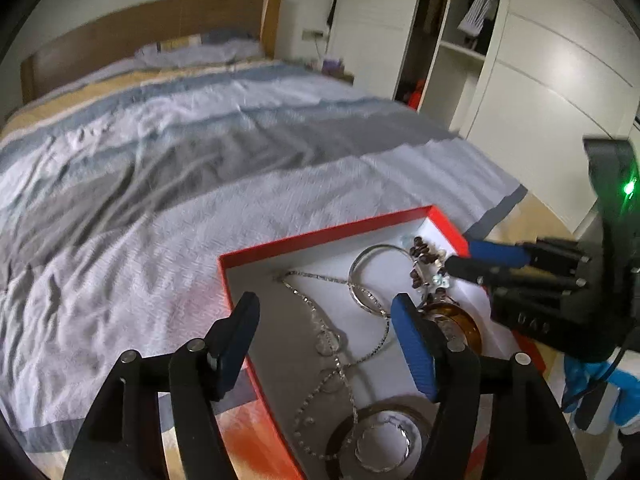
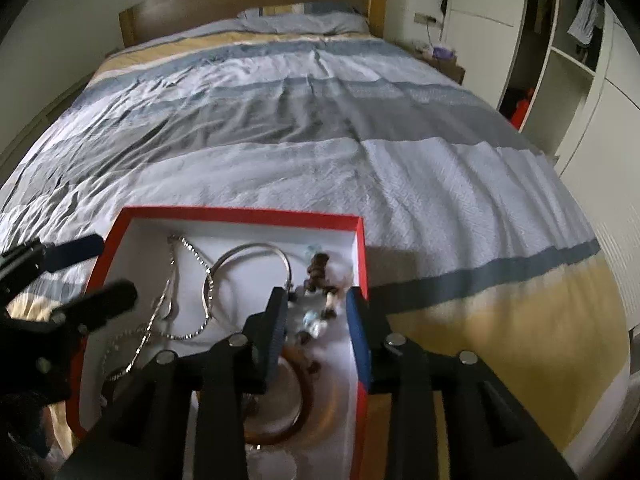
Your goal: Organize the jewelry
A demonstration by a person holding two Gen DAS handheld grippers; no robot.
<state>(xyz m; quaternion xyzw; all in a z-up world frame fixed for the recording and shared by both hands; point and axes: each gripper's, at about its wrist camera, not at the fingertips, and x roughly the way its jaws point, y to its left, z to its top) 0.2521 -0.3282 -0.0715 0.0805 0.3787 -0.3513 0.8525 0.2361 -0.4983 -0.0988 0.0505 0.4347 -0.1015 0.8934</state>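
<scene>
A red box (image 1: 320, 236) (image 2: 240, 213) with a white inside lies on the bed near its foot. It holds a silver chain (image 1: 312, 308) (image 2: 206, 280), a thin silver bangle (image 1: 354, 270) (image 2: 256, 246), a brown bead bracelet (image 1: 422, 252) (image 2: 318, 266), an amber bangle (image 1: 468, 320) (image 2: 308, 408) and a twisted silver ring (image 1: 384, 440). My left gripper (image 1: 326, 328) (image 2: 96, 276) is open astride the box's left wall, above the chain, holding nothing. My right gripper (image 2: 318, 312) (image 1: 476, 260) is open over the box's right side, with the beads below its jaws and nothing gripped.
The bed's striped grey, blue and yellow quilt (image 1: 200, 160) (image 2: 320, 140) stretches to a wooden headboard (image 2: 248, 0). White wardrobe doors (image 1: 540, 80) (image 2: 600, 120) and open shelves stand on the right. A nightstand (image 2: 444, 62) sits beside the bed's head.
</scene>
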